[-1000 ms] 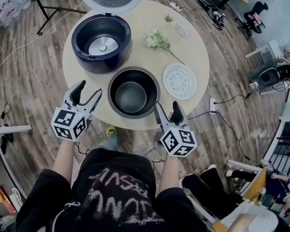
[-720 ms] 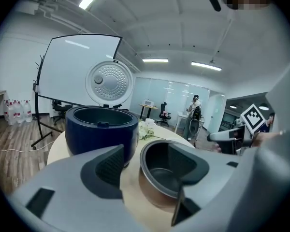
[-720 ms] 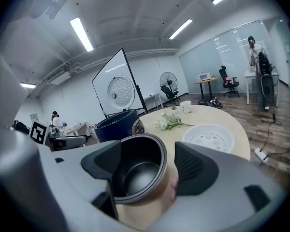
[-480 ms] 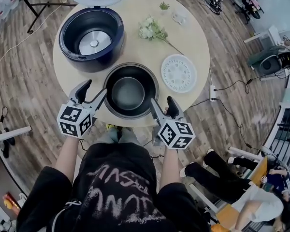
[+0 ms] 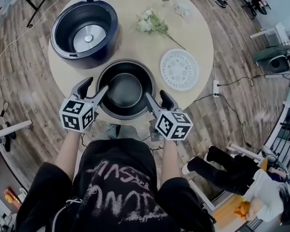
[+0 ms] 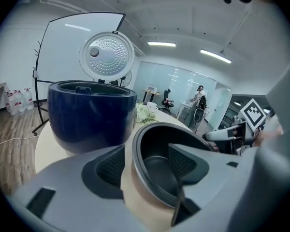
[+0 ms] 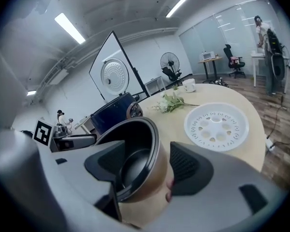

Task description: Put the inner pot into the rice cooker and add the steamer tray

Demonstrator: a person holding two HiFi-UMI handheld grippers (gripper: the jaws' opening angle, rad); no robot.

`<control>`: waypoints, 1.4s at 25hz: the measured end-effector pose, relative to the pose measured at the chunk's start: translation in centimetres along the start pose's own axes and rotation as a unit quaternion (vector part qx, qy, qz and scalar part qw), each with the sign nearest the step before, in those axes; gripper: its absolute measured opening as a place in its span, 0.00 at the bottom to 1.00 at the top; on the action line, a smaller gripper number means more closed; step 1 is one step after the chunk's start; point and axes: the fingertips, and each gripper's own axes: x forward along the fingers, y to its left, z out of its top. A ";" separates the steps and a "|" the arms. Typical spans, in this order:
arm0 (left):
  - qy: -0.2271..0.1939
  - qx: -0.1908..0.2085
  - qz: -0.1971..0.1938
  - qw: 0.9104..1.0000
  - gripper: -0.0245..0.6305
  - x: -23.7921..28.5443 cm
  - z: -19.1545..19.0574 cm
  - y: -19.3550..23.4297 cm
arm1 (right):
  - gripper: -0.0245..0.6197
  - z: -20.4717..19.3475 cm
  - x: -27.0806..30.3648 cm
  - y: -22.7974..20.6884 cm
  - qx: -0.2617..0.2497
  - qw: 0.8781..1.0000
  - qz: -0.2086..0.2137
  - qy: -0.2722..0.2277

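Observation:
The dark inner pot (image 5: pixel 126 88) stands at the near edge of the round table (image 5: pixel 135 45). Behind it to the left is the navy rice cooker (image 5: pixel 84 33), lid up and well empty. The white perforated steamer tray (image 5: pixel 179 67) lies flat to the pot's right. My left gripper (image 5: pixel 94 86) is open astride the pot's left rim (image 6: pixel 154 168), one jaw inside and one outside. My right gripper (image 5: pixel 157 97) is open astride the right rim (image 7: pixel 135 163). Its jaws have just been closing with the pot's wall between them, and the pads are not pressed on it.
A sprig of white flowers (image 5: pixel 152 23) and a small white cup (image 5: pixel 181 7) lie at the table's far side. The cooker's raised lid (image 6: pixel 106 57) stands behind its body. Cables and a power strip (image 5: pixel 215 87) lie on the floor to the right, where a person sits.
Both grippers have come down and forward from in front of the table edge to the pot, and now straddle its rim on either side. The right jaws stand a little narrower.

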 end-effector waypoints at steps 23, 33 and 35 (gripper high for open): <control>0.004 -0.078 0.039 0.996 0.18 0.6 -2.2 0.7 | 0.19 -2.1 1.4 -0.5 0.002 1.000 -0.004 0.021; -0.083 -0.075 0.045 0.993 0.16 -2.3 3.6 -1.9 | 0.18 3.1 -1.6 0.5 -0.013 0.999 0.011 -0.049; -0.101 -0.070 0.048 0.991 0.16 -3.0 5.2 -2.3 | 0.18 4.7 -2.1 1.0 -0.021 0.998 0.019 -0.062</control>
